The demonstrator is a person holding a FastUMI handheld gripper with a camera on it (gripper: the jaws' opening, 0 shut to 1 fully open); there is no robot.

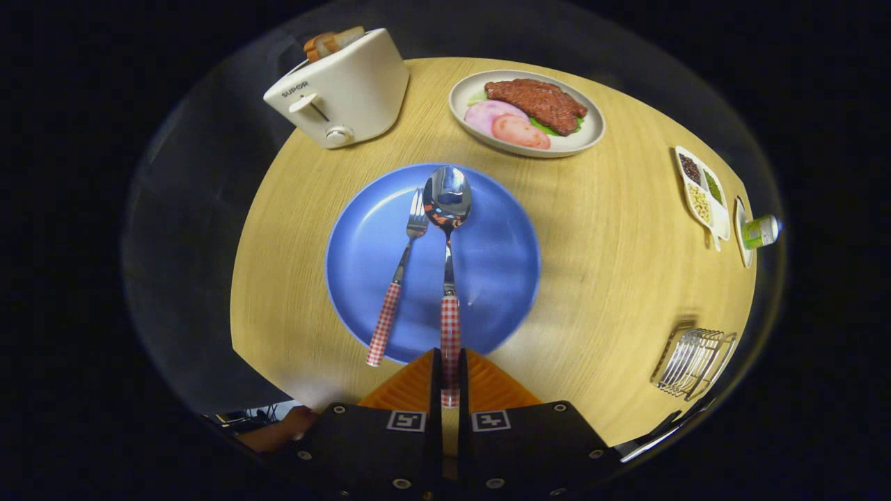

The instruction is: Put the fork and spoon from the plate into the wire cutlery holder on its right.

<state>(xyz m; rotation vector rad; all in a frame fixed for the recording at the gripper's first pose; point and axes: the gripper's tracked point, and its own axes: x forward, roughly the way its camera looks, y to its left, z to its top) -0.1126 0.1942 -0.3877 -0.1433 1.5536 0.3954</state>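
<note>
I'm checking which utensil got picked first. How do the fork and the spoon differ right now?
The spoon has its checked handle clamped between the fingers of the gripper; the fork lies free just beside it. The spoon points straight ahead, while the fork slants, its handle end off the plate rim. The spoon's head is a rounded bowl, the fork's has tines. Both have red-and-white checked handles.

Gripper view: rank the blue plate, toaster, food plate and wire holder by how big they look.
1. Blue plate
2. Toaster and food plate look about alike, so I won't rank them.
3. Wire holder

The fisheye shrinks things off to the side, so the holder's true size is unsure. The gripper is shut on the spoon handle.
</note>
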